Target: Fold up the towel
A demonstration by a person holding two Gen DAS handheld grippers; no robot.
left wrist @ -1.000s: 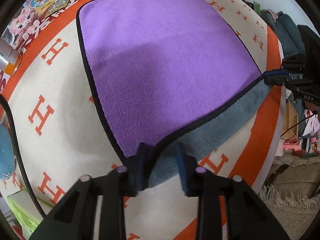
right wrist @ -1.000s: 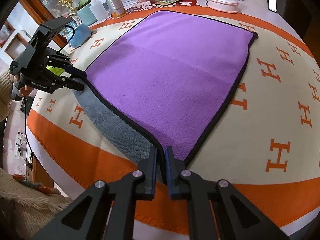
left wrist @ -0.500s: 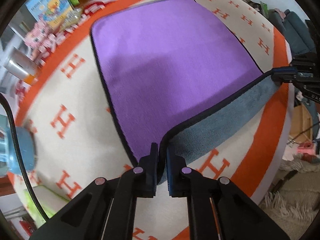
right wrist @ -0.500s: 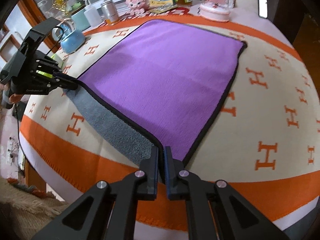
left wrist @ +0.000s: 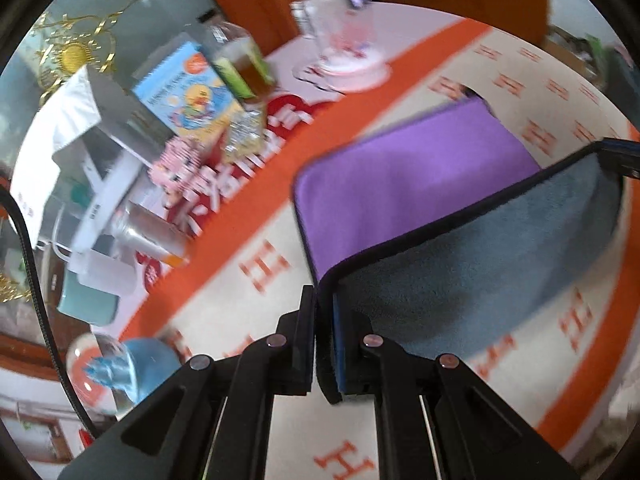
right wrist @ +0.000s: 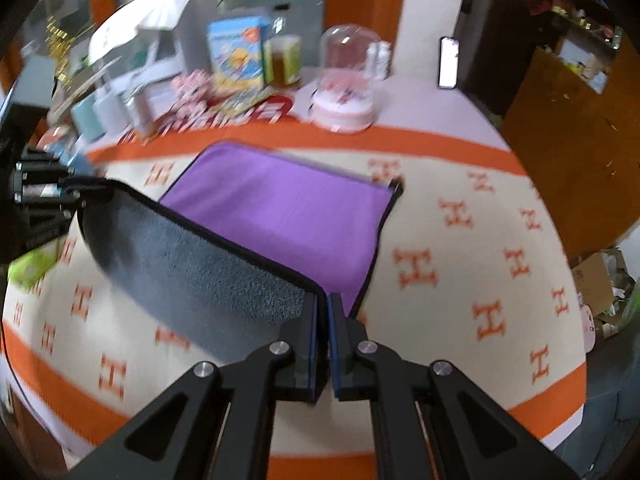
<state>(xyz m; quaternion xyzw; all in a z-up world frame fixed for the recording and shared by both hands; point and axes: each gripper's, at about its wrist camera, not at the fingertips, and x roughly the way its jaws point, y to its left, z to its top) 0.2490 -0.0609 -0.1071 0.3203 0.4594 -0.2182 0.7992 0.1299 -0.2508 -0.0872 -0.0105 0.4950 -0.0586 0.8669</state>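
With our left gripper (left wrist: 323,320) and right gripper (right wrist: 323,320) each clamped on a lifted towel (right wrist: 280,208) corner, uneven travel could skew the fold.

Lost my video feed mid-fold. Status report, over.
Left hand-held gripper and right hand-held gripper each shut on a near corner of the towel. Near edge lifted, grey underside showing; far half flat on the blanket. Fold path unobstructed.

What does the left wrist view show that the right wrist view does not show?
Only the left wrist view shows the blue globe ornament. Only the right wrist view shows the phone standing at the table's far edge. Both show the towel, lifted with its grey underside visible, the left gripper and the right gripper, each shut on a towel corner.
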